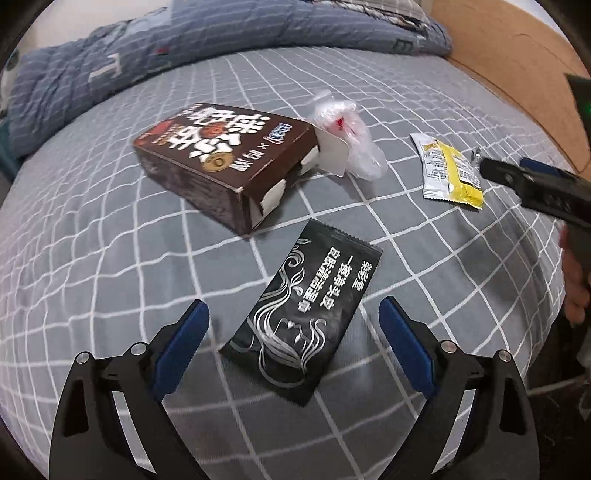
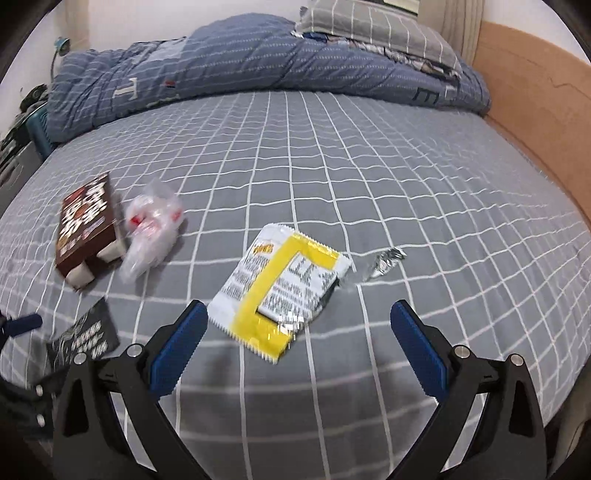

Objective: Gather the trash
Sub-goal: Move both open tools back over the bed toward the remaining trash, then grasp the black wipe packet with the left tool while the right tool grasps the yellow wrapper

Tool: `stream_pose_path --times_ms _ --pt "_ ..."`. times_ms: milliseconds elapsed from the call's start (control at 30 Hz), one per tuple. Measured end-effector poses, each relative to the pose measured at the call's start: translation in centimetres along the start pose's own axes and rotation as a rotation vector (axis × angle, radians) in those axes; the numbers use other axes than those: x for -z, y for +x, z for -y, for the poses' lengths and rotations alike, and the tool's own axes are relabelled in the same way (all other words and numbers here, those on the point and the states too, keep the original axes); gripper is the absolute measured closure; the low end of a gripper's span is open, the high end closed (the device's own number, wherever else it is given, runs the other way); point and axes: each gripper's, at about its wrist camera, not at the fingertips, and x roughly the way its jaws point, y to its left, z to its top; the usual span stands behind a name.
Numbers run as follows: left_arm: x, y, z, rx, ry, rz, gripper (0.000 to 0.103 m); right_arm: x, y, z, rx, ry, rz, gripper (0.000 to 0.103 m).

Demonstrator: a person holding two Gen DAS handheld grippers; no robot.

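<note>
The left gripper (image 1: 291,325) stands wide apart with nothing pressed between its blue pads, angled down over the bed; the black sachet (image 1: 301,317) lies flat on the grey checked sheet (image 1: 110,266) right in the gap between the fingers, its near end under them, so this claw looks lined up to pinch that piece first. Beyond it and to its left sits the brown carton (image 1: 225,162) with its end flaps torn open, and a crumpled clear plastic wrapper (image 1: 347,136) rests against that open end. The right gripper (image 2: 299,332) is likewise spread open and empty, and just ahead of its tips lies the white-and-yellow packet (image 2: 280,288), flat and torn, with a scrap of silver foil (image 2: 384,262) touching its far right corner. Each claw seems to take the item nearest to it, which would explain the split. Farther off, the folded blue quilt (image 2: 258,62) and a pillow (image 2: 373,26) lie at the head of the bed, well apart from the litter. No bin shows in either view.
</note>
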Motion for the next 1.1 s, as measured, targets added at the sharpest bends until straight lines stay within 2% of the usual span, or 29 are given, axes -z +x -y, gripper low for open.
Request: stream_pose_path --times_ms 167,267,333,500,633,833,900,967,1100 --pt "-0.7 1.5 0.7 0.0 0.089 -0.03 0.015 -1.4 2.3 0.0 -0.003 0.043 -0.031 0.008" --pt "-0.9 2.6 0.9 0.011 0.109 -0.057 0.021 -2.0 3.1 -0.2 0.001 0.061 -0.038 0.008" --pt "-0.9 3.2 1.0 0.019 0.118 -0.073 0.028 -2.2 3.5 -0.4 0.004 0.063 -0.044 0.008" --pt "-1.0 3.6 1.2 0.047 0.117 -0.08 0.039 -2.5 4.7 -0.7 -0.007 0.076 -0.076 0.008" --pt "-1.1 3.5 0.8 0.063 0.104 -0.08 0.057 -2.4 5.6 -0.8 -0.017 0.078 -0.1 0.008" --pt "-1.1 3.2 -0.2 0.084 0.065 -0.074 0.07 -2.3 6.6 -2.1 -0.028 0.041 -0.117 0.02" --pt "-1.0 2.9 -0.6 0.087 0.055 -0.072 0.071 -2.1 7.0 -2.4 -0.028 0.021 -0.13 0.032" --pt "-1.2 2.7 -1.2 0.09 0.038 -0.074 0.072 -2.1 7.2 -2.5 -0.038 0.017 -0.139 0.037" --pt "-1.2 2.4 -1.7 0.078 0.017 -0.074 0.072 -2.1 6.9 -2.4 -0.039 -0.002 -0.124 0.057"
